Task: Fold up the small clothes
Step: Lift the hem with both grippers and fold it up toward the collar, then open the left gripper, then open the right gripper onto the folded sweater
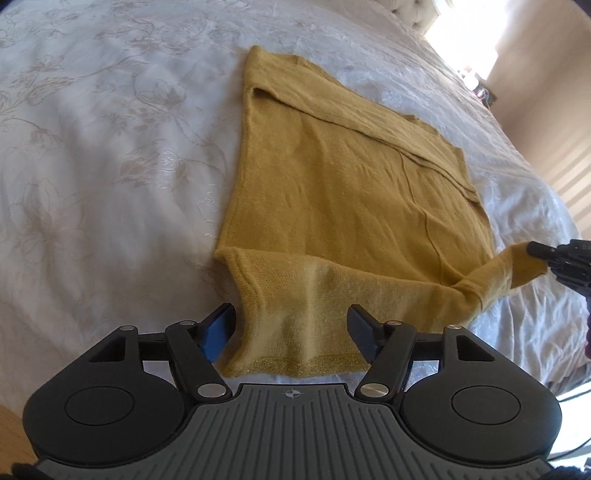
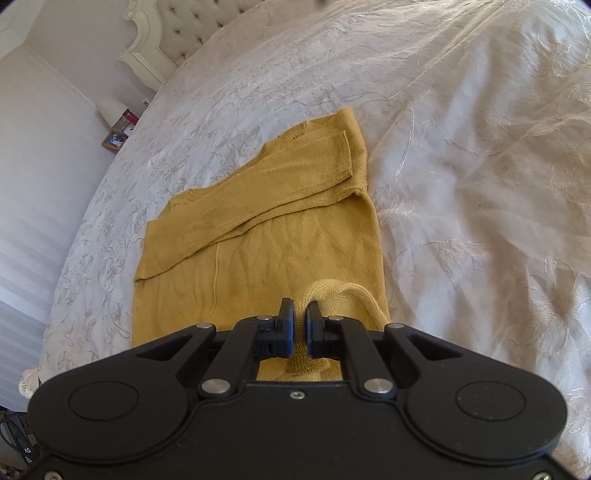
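A mustard-yellow knit sweater (image 1: 332, 177) lies flat on the bed, with one sleeve (image 2: 280, 188) folded across its far part. My left gripper (image 1: 291, 325) stands open at the near edge. A flap of the sweater with a glittery hem (image 1: 295, 363) lies between its blue pads, which do not press on it. My right gripper (image 2: 299, 321) is shut on a bunched end of the sweater (image 2: 332, 291) and holds it slightly off the bed. The left wrist view shows that gripper (image 1: 533, 250) at the right, with the fabric end (image 1: 509, 266) stretched toward it.
A white bedspread (image 2: 461, 184) with a pale floral pattern covers the bed on every side of the sweater. A tufted headboard (image 2: 192, 29) stands at the far end. Beside the bed are a small table with framed pictures (image 2: 118, 134) and a wall.
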